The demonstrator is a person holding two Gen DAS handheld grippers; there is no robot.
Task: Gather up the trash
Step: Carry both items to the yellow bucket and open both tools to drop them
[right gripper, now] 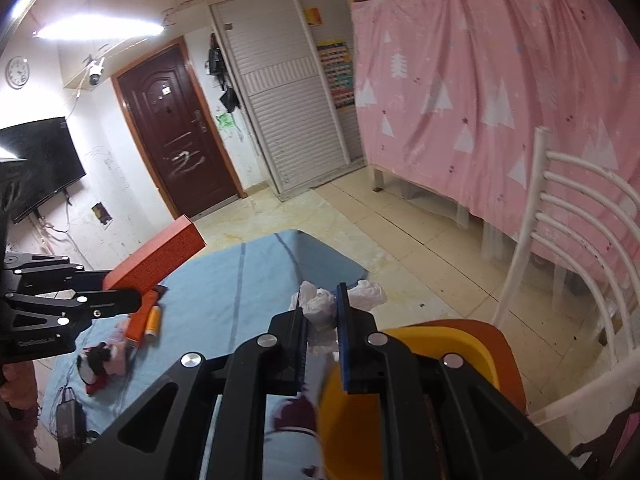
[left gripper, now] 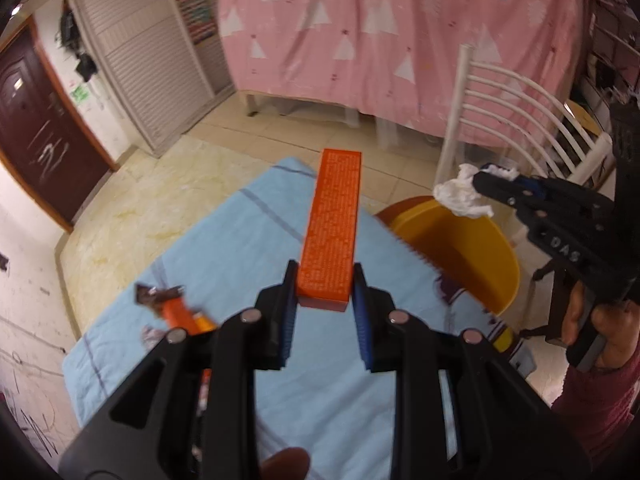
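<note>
Item 1, orange box (left gripper: 333,216): long, printed with fine text. Your left gripper (left gripper: 325,286) has it clamped by its near end between the blue pads, jaws nearly closed on it; the rest of the box juts out ahead, clear of the blue cloth (left gripper: 224,248) below. In the right wrist view the same box (right gripper: 160,254) shows tilted above the cloth's left part.

Item 2, crumpled white tissue (right gripper: 324,312): pinched in your right gripper (right gripper: 322,308), jaws squeezed right down on it, paper bulging out on both sides of the fingers. From the left wrist view the tissue (left gripper: 462,196) hangs above the far rim of the yellow bin (left gripper: 468,252).

Item 3, yellow bin: round, open-topped, just beside the right edge of the cloth-covered table, resting on an orange seat (right gripper: 500,344).

Item 4, loose wrappers (left gripper: 160,294): dark foil scraps on the cloth at left, next to a small orange packet (left gripper: 182,316) and an orange thread spool (right gripper: 153,320).

Item 5, small plush toy (right gripper: 100,360): lying on the cloth near the left edge.

Item 6, surroundings: white slat-back chair (left gripper: 516,120) beyond the bin, pink tree-print curtain (left gripper: 380,32) behind, dark door (right gripper: 176,132) at far left.
</note>
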